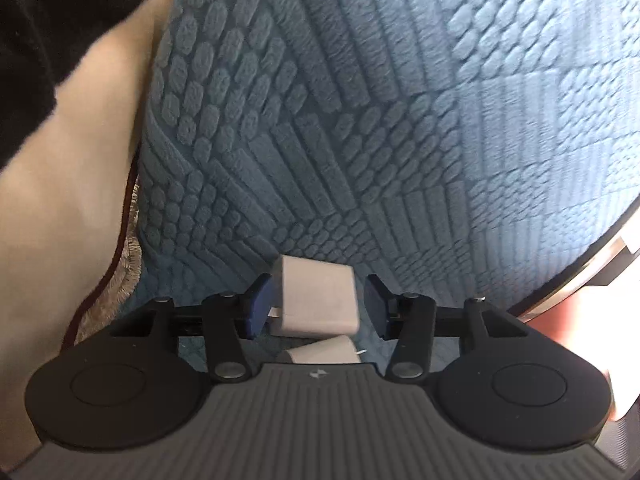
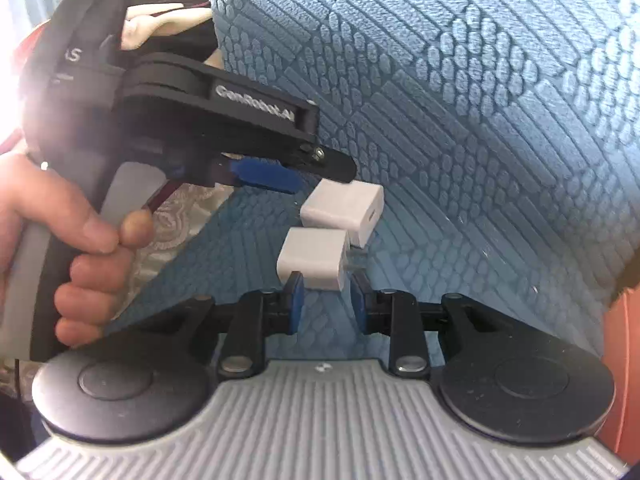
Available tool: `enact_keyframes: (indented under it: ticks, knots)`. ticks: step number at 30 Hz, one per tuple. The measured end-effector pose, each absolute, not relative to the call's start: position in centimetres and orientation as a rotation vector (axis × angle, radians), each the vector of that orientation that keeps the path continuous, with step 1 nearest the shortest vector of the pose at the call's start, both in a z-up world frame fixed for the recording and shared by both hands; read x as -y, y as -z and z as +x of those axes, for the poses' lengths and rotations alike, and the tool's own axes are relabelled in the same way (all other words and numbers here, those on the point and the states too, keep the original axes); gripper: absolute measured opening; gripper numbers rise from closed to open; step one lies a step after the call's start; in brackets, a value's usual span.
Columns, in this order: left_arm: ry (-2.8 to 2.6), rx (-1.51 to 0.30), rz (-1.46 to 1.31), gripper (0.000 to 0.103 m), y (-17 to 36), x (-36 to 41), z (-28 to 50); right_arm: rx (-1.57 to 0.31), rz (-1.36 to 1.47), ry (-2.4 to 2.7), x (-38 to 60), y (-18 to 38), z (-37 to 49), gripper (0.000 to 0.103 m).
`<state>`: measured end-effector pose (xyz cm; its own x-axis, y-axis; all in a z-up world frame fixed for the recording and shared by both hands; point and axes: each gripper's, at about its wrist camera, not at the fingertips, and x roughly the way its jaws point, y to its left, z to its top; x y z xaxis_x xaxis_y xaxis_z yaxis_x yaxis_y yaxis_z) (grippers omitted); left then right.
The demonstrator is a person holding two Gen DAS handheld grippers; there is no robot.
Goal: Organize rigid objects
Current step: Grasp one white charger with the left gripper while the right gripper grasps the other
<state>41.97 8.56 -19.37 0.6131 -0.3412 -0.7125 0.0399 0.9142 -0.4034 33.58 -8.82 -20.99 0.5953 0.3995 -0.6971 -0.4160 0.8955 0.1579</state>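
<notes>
Lying side by side on the blue quilted cover (image 2: 500,128), the two white charger plugs read as a pair being gathered into one spot, which fits tidying small hard things into a group. Each gripper has one plug in front of it, so both can be handled at once without the tools crossing.

From the left wrist view, the left gripper (image 1: 318,306) has its blue pads (image 1: 256,308) standing apart on either side of the upper charger plug (image 1: 316,298). A narrow strip of cover shows at 3 o'clock of the plug, and the pad at 9 o'clock looks just beside or barely touching it, so this reads as jaws apart around the plug, not clamped. The lower charger plug (image 1: 324,351) peeks out at 6 o'clock of the first, its metal prongs pointing toward 3 o'clock.

From the right wrist view, the right gripper (image 2: 326,300) has its jaws drawn in to a narrow gap, with the lower charger plug (image 2: 314,258) at 12 o'clock of the fingertips, its near end sitting at or just between the pad tips. Whether the pads actually press on it I cannot tell. The upper charger plug (image 2: 344,210) lies at 1 o'clock, just beside the lower one, under the tip of the left gripper (image 2: 288,178), which a person's hand (image 2: 80,232) holds by its handle at 9 o'clock
</notes>
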Motion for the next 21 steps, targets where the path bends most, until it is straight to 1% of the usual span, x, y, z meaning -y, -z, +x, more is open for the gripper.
enact_keyframes:
  ticks: [2, 4, 5, 6, 10, 13, 14, 21]
  knots:
    - [0.222, -0.886, -0.354, 0.056, 19.5, -8.7, 42.3, -0.797, -0.029, -0.481, 8.2, 21.1, 34.2, 0.030]
    - [0.229, -0.892, -0.357, 0.056, 19.6, -8.8, 42.6, -0.780, -0.034, -0.489, 7.8, 21.1, 34.3, 0.041]
    - [0.235, -0.894, -0.355, 0.056, 19.7, -8.9, 42.8, -0.770, -0.040, -0.493, 7.6, 21.1, 34.4, 0.050]
    - [0.239, -0.894, -0.352, 0.056, 19.8, -8.9, 42.9, -0.765, -0.054, -0.494, 7.3, 21.2, 34.5, 0.052]
    - [0.246, -0.901, -0.345, 0.056, 20.4, -8.6, 43.3, -0.792, -0.104, -0.496, 6.3, 22.1, 35.2, 0.051]
    - [0.256, -0.900, -0.336, 0.056, 21.1, -8.1, 43.9, -0.769, -0.155, -0.504, 5.8, 22.5, 35.1, 0.049]
    - [0.257, -0.898, -0.333, 0.056, 21.3, -8.0, 44.0, -0.768, -0.174, -0.507, 5.6, 22.5, 34.9, 0.048]
    - [0.251, -0.913, -0.295, 0.056, 23.1, -6.9, 44.8, -0.820, -0.252, -0.488, 4.9, 21.8, 34.6, 0.046]
